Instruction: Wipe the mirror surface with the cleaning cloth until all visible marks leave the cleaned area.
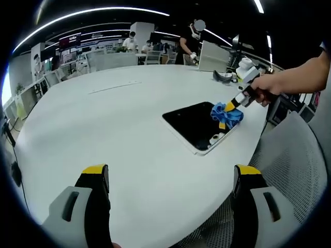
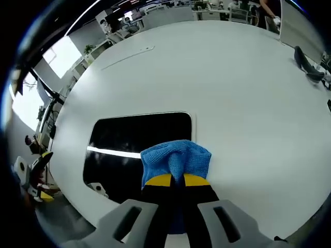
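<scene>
The right gripper [image 2: 173,181] has its jaws clamped on the blue textured cleaning cloth [image 2: 175,157], pressed at the near edge of the dark rectangular mirror [image 2: 137,137] ahead. The left gripper [image 1: 170,178] hangs with jaws spread over bare white round table [image 1: 103,124], mirror ahead to the right near the table's edge.

A large white oval table [image 1: 119,129] carried the work. A dark rectangular mirror [image 1: 194,126] lay flat on it near the right edge. A blue cloth [image 2: 175,157] rested on the mirror's right end. A dark curved object [image 2: 306,64] lay on the tabletop far right, well apart.
</scene>
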Demonstrator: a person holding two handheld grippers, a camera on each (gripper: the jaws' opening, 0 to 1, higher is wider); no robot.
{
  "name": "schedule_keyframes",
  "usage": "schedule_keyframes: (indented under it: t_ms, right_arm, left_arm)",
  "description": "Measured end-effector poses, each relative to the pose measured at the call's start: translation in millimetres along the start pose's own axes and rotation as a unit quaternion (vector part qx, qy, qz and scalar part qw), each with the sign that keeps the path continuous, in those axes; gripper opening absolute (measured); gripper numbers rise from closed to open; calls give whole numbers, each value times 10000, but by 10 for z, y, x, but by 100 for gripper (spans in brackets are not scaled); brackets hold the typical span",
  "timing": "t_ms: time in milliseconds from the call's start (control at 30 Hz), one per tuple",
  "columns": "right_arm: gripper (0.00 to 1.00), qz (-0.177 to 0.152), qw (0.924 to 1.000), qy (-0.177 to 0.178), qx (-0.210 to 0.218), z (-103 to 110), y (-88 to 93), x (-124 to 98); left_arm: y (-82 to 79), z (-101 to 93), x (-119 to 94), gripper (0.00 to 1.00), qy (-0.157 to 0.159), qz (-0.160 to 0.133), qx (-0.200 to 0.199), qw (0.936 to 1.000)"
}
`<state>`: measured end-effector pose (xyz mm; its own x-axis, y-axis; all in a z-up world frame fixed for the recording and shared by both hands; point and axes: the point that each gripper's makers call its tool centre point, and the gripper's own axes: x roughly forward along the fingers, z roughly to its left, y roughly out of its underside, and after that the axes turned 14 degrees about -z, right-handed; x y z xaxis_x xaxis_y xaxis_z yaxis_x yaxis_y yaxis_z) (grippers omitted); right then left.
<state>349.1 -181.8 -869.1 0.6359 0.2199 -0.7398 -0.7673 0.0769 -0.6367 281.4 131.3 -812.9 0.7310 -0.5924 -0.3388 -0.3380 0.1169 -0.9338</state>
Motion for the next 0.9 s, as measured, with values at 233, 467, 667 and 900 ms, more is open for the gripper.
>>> schedule_keyframes:
  t_ms: [233, 467, 667, 900]
  right_arm:
    - [1, 0, 10000, 36, 56, 11, 66, -55]
    - [1, 68, 9999, 115, 106, 19, 155, -128]
    - [1, 133, 9998, 140, 89, 24, 202, -163]
    - [1, 125, 9997, 121, 153, 20, 204, -164]
  left_arm:
    - [-4, -1, 5, 99, 3, 3, 5, 10000]
    - [5, 4, -1, 99, -16, 13, -44, 10000]
    - [2, 12, -1, 99, -41, -3, -80, 10000]
    - [9, -3, 10, 99, 2, 36, -17, 10000]
